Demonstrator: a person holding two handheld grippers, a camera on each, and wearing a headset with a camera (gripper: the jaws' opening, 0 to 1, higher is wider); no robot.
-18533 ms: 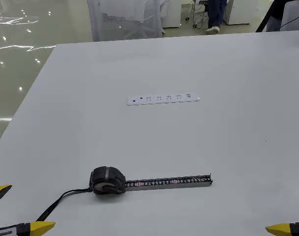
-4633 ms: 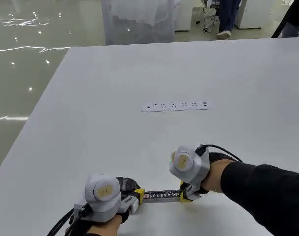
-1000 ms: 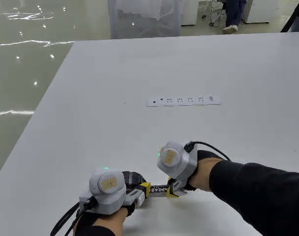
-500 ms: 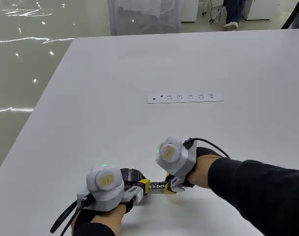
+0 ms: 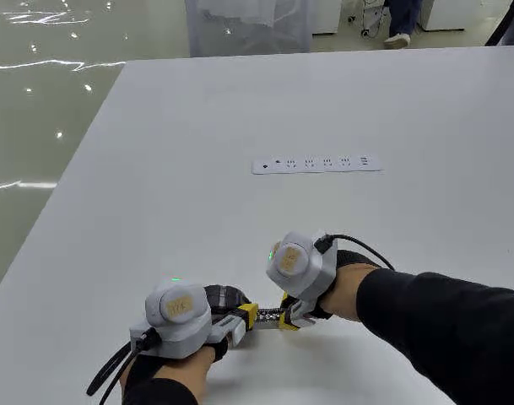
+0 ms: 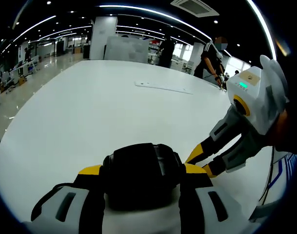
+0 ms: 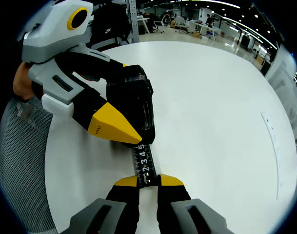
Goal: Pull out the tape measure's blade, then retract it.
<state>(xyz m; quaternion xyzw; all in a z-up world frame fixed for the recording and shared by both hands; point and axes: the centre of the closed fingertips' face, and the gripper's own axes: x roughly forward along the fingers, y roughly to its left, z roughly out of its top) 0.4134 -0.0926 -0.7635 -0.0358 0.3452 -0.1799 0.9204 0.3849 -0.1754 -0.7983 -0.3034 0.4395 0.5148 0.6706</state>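
A black tape measure case (image 5: 228, 299) (image 6: 142, 173) (image 7: 135, 101) lies near the table's front edge. My left gripper (image 5: 240, 319) (image 6: 144, 170) is shut on the case, its yellow-tipped fingers (image 7: 113, 127) pressing both sides. A short stretch of numbered blade (image 7: 144, 162) (image 5: 267, 316) sticks out of the case to the right. My right gripper (image 5: 287, 320) (image 7: 147, 181) is shut on the blade's end, a few centimetres from the case. A black strap (image 5: 111, 375) trails from the case toward the table's front edge.
A white power strip (image 5: 316, 164) (image 6: 163, 87) lies flat in the middle of the white table (image 5: 324, 101). The table's left edge drops to a glossy floor (image 5: 37, 110). People stand beyond the far end of the table.
The blade has grown much shorter: my right gripper has moved left toward the case with the blade's end in it. My left gripper has stayed on the case.
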